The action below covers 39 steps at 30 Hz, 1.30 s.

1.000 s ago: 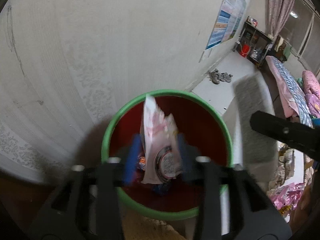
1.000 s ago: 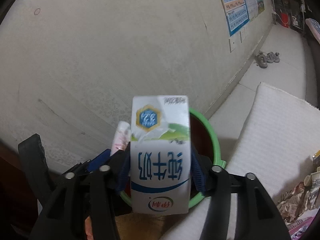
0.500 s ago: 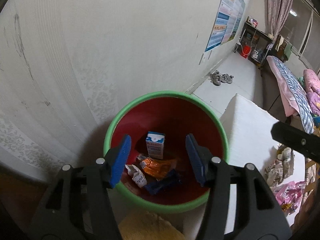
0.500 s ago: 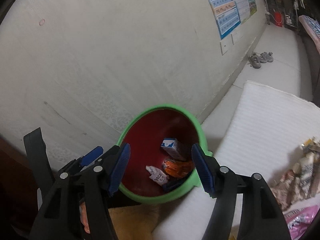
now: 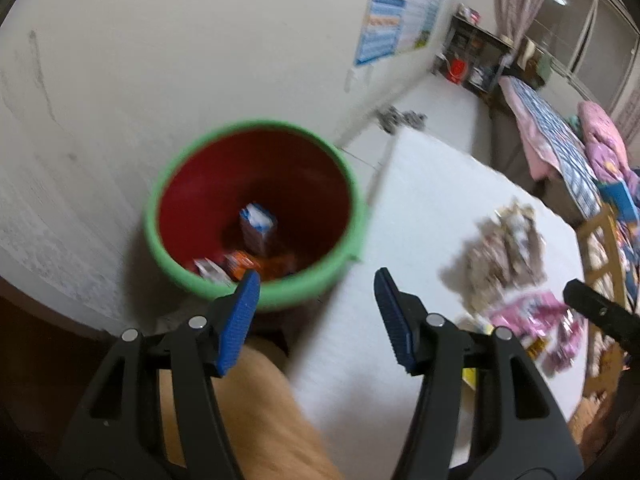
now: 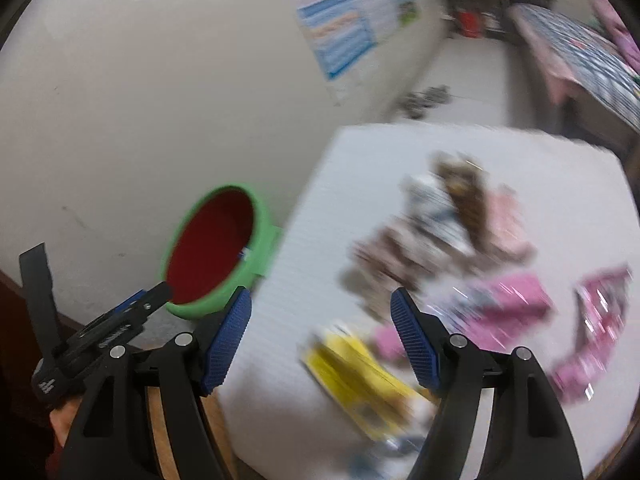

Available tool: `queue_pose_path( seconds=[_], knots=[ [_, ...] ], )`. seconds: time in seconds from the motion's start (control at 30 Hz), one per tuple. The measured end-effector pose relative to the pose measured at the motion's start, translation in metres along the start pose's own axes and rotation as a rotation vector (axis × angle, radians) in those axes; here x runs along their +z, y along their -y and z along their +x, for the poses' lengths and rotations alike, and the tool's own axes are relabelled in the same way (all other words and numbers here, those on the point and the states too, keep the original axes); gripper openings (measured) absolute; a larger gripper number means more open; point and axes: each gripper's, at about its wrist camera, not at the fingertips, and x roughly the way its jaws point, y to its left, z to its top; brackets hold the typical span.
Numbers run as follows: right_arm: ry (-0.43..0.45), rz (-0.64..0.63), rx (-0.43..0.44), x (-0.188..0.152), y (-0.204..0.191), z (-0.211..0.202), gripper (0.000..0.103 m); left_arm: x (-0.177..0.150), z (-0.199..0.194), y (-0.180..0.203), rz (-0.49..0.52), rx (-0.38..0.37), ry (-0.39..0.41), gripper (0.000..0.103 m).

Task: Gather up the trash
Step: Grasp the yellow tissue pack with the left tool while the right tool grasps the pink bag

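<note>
The green-rimmed bin [image 5: 154,220] with red inside stands by the wall and holds a blue-and-white milk carton [image 5: 258,228], an orange wrapper [image 5: 240,264] and a white wrapper [image 5: 208,270]. My left gripper [image 5: 316,276] hangs at the bin's near right rim, its jaws opening with nothing between them. My right gripper [image 6: 320,294] is over the white mat [image 6: 400,160], right of the bin [image 6: 262,232], its jaws opening and empty. Ahead of it lie a yellow packet [image 6: 356,368], pink wrappers [image 6: 508,304] and a brown wrapper pile [image 6: 448,224], all blurred.
The pale wall [image 5: 160,60] runs behind the bin, with a poster [image 5: 396,12]. Shoes [image 5: 400,118] lie on the floor beyond the mat. A bed [image 5: 560,140] and a shelf [image 5: 476,60] stand at the far right. A wooden frame [image 5: 604,240] borders the mat.
The left gripper let a pink-and-white wrapper and the right a milk carton fall into the bin. Both then swung right, away from the bin and over the mat, jaws wider.
</note>
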Motion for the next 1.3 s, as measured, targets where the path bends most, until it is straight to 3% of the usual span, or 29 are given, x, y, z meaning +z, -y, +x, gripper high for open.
queue_pose_path(
  seconds=[0.2,0.4,0.73,0.8,0.87,0.9,0.97,1.1,1.3],
  knots=[
    [-0.008,0.039,-0.124,-0.038,0.047,-0.021,0.07,-0.032,0.011,0.049,0.055,-0.103,-0.103,0.061],
    [-0.003,0.128,-0.167,-0.066,0.088,-0.033,0.07,-0.051,0.032,0.099,0.035,-0.205,-0.212,0.078],
    [0.065,0.256,-0.218,-0.076,0.138,-0.061,0.071,-0.072,0.077,0.154,-0.017,-0.2,-0.374,0.091],
    [0.077,0.281,-0.224,-0.079,0.147,-0.067,0.071,-0.076,0.078,0.16,0.012,-0.178,-0.355,0.091],
    [0.083,0.298,-0.229,-0.08,0.154,-0.07,0.071,-0.076,0.075,0.165,0.048,-0.171,-0.327,0.085],
    [0.086,0.309,-0.23,-0.082,0.158,-0.072,0.071,-0.075,0.074,0.164,0.051,-0.175,-0.322,0.074],
    [0.086,0.328,-0.231,-0.083,0.165,-0.073,0.071,-0.071,0.07,0.16,0.044,-0.191,-0.312,0.063],
    [0.089,0.349,-0.225,-0.083,0.173,-0.073,0.071,-0.06,0.064,0.155,0.083,-0.227,-0.311,0.026],
    [0.129,0.355,-0.244,-0.065,0.188,-0.076,0.071,-0.05,0.058,0.15,0.192,-0.193,-0.305,0.021]
  ],
)
